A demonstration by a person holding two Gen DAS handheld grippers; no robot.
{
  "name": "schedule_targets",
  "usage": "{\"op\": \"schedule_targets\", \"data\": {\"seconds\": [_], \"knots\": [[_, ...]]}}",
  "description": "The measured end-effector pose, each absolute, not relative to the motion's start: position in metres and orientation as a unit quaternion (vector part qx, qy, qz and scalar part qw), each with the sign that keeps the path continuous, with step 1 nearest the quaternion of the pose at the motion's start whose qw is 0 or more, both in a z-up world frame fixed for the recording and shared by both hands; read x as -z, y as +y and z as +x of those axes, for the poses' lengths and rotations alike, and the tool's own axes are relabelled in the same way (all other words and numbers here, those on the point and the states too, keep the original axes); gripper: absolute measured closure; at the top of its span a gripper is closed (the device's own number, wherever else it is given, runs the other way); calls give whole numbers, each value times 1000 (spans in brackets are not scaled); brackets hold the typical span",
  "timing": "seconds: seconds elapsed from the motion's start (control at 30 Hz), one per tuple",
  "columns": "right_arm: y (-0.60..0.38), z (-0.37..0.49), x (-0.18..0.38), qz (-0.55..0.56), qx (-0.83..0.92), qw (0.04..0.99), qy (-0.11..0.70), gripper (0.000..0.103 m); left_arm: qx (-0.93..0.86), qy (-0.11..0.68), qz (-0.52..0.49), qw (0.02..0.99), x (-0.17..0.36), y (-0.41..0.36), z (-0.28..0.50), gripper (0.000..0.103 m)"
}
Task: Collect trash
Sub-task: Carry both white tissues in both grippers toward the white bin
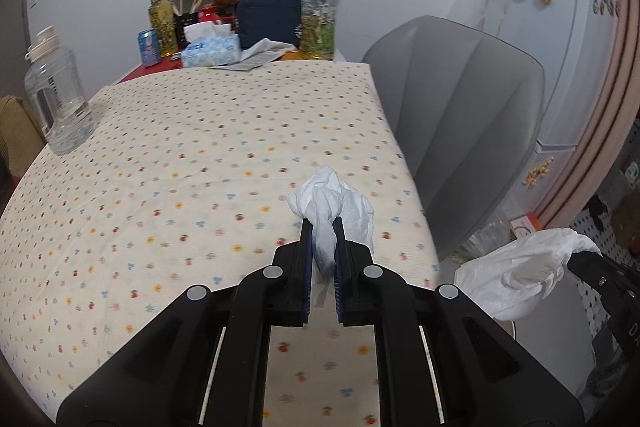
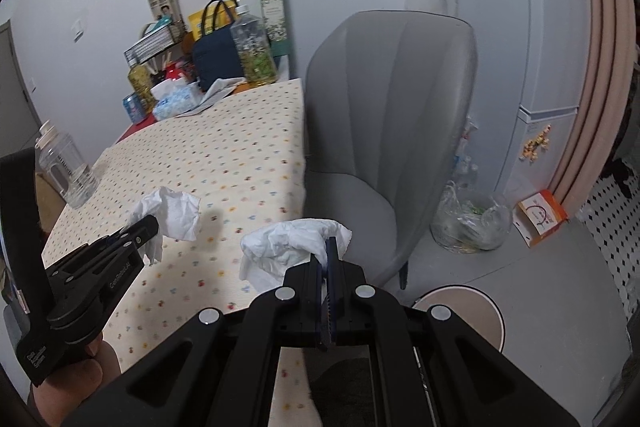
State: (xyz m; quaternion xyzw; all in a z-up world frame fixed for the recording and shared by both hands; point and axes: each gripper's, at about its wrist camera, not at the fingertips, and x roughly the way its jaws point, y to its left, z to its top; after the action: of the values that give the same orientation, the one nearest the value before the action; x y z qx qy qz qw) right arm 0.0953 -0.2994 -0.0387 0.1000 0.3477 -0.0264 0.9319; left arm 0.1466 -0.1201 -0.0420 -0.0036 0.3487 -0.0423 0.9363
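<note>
Both grippers pinch crumpled tissues above the table.
Left gripper clamps a tissue; right gripper clamps another tissue; only the right wrist view shows the round bin.

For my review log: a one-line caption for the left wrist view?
Left gripper clamps a crumpled white tissue over the dotted tablecloth, grey chair beside.

right tongs clamp tissue | left tongs clamp wad
</note>
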Motion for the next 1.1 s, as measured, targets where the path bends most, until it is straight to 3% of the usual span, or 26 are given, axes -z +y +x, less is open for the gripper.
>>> {"op": "schedule_targets", "data": {"seconds": [1.1], "knots": [[-469,56,90,212,143,901,350,100,173,378,113,902,80,-326,154,93]]}}
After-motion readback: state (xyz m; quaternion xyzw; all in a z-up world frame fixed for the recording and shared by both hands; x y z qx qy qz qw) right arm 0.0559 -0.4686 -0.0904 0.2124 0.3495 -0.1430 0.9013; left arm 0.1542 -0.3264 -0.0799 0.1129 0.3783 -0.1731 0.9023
